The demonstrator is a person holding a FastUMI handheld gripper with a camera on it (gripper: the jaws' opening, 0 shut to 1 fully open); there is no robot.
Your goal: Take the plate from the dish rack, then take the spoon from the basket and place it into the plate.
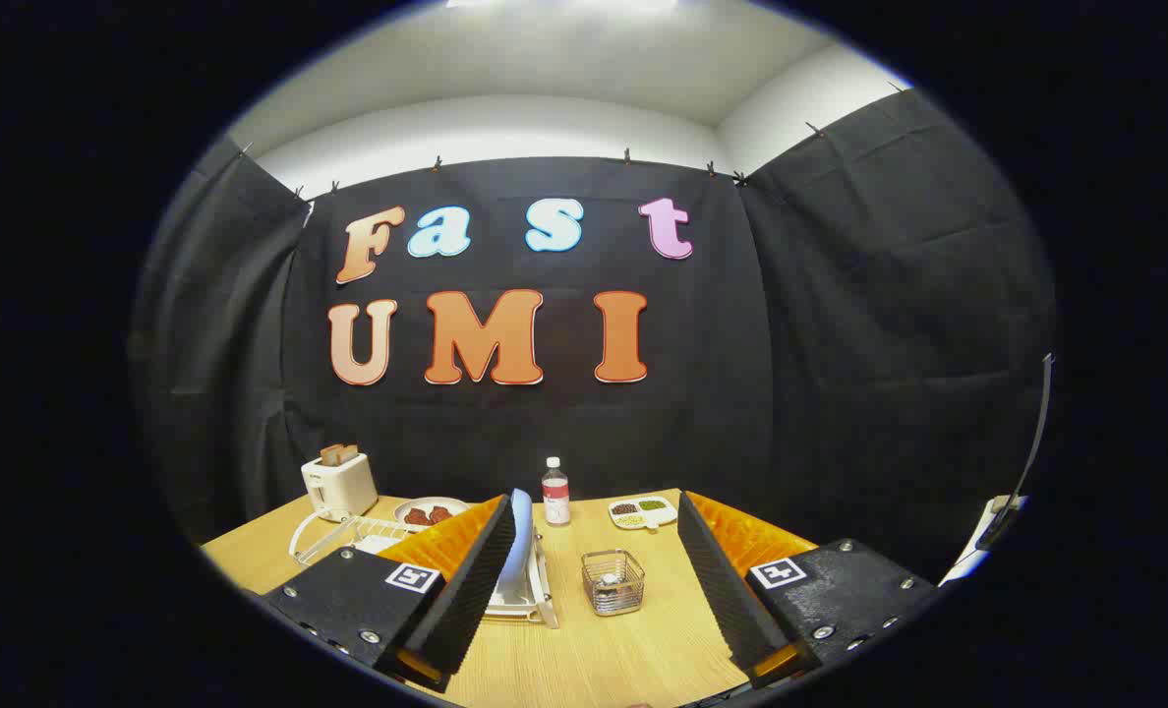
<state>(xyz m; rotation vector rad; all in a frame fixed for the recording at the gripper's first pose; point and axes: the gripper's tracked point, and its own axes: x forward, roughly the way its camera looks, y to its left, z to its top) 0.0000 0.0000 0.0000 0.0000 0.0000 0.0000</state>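
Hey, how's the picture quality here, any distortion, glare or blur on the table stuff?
Gripper view: fisheye bends the table edge; lighting even, no harsh glare; plate and basket sharp between the open gripper fingers; toaster small but clear.

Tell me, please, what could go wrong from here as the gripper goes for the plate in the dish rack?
The gripper is open, and the plate stands upright in the dish rack close by one finger, so that finger might knock it over rather than straddle its rim. The wire basket sits just beside the rack, between the fingers, and could get pushed during the approach.
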